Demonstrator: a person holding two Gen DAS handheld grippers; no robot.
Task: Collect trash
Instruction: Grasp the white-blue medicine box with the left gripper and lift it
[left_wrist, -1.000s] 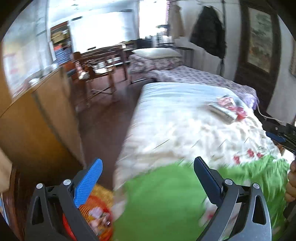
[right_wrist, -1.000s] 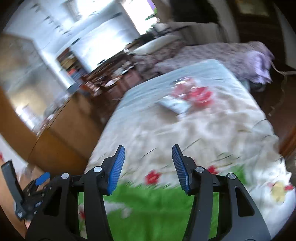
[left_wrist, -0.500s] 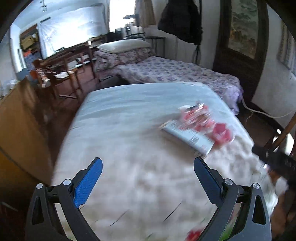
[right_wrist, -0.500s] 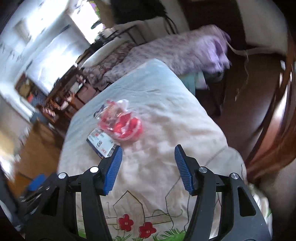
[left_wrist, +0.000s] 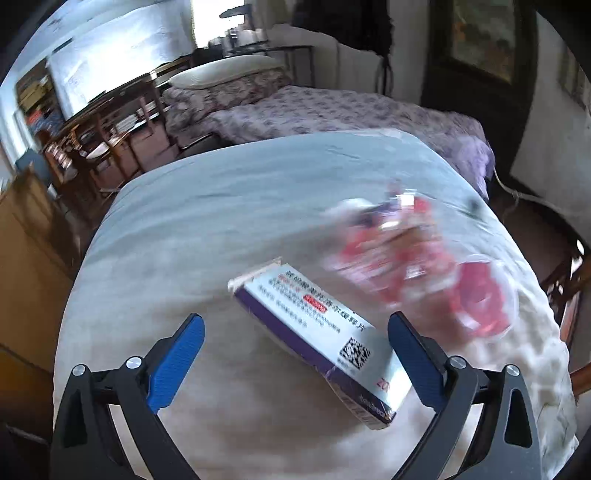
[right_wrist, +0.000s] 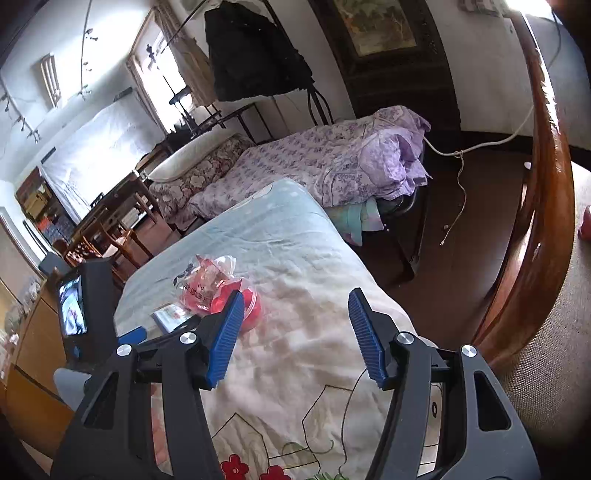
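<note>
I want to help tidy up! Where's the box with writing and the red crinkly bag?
box with writing (left_wrist: 314, 332), left wrist view, on its printed top face.
red crinkly bag (right_wrist: 207, 286), right wrist view, on its clear red-printed middle.

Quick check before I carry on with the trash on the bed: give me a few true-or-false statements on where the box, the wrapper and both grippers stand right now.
1. The flat box lies on the bed. True.
2. The left gripper is clamped on the box. False: its jaws stand wide, and the box lies between them untouched.
3. The red and clear plastic wrapper lies beside the box, on its far right side in the left wrist view. True.
4. The right gripper holds the wrapper. False: nothing is between its jaws; only the bedcover shows there.
5. The trash lies on the floor. False: both pieces lie on the bed.
</note>
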